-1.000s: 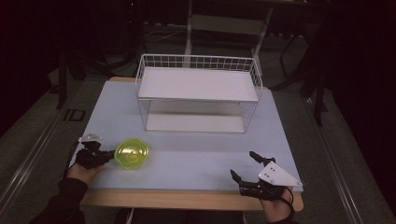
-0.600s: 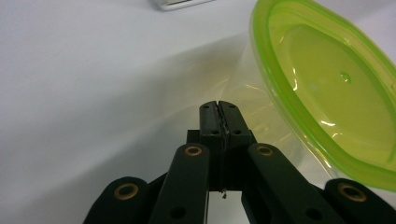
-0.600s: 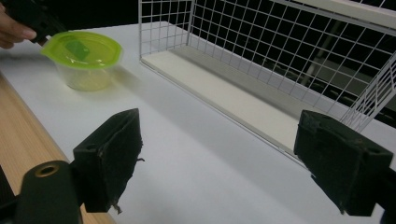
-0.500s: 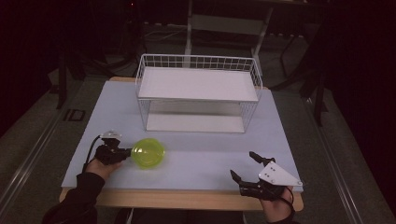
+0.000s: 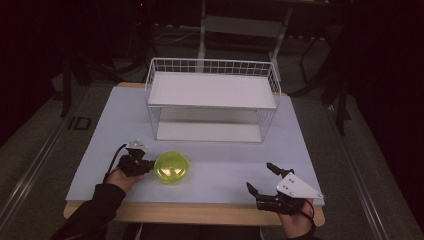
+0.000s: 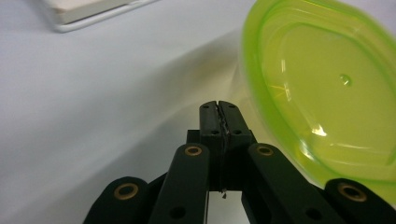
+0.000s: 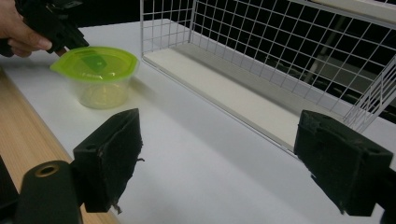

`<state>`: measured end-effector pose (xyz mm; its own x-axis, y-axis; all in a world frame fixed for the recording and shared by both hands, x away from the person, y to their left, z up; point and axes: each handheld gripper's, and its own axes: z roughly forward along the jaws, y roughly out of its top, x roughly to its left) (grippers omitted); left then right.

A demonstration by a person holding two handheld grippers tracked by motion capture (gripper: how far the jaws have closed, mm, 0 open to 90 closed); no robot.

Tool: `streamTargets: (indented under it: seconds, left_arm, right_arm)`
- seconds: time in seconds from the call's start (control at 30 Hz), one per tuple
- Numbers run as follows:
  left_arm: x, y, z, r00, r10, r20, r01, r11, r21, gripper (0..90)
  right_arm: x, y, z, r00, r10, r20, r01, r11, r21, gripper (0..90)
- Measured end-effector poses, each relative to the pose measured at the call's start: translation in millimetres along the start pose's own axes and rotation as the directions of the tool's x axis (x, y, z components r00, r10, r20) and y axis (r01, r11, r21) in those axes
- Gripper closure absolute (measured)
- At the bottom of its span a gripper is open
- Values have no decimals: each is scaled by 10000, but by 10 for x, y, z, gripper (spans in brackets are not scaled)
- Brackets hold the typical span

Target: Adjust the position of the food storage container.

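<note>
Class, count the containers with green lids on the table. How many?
1: the green-lidded container stands near the table's front left, beside the left gripper. None seems hidden.

The lidded container (image 7: 95, 77) is glossy translucent plastic with a lime-green lid, the rack (image 5: 212, 100) is thin white-coated wire with smooth white shelves, and the tabletop (image 5: 220, 170) looks matt pale, edged in bare wood.
</note>
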<state>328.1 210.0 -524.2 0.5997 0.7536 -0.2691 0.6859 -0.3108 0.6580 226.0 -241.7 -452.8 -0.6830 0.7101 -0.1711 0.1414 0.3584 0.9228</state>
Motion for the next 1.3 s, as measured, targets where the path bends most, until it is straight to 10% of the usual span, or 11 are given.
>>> streamTargets:
  seconds: [0.47,1.3]
  left_arm:
    - [-179,-242,-144,9895,-1446,-47,1446,9885,450,900]
    - [-538,277,555,9919,-1130,577,1093,9919,646,900]
  right_arm:
    - [8,7,-8,10000,-12,18,12,10000,-18,150]
    - [-19,-7,-4,10000,65,-72,-65,10000,26,150]
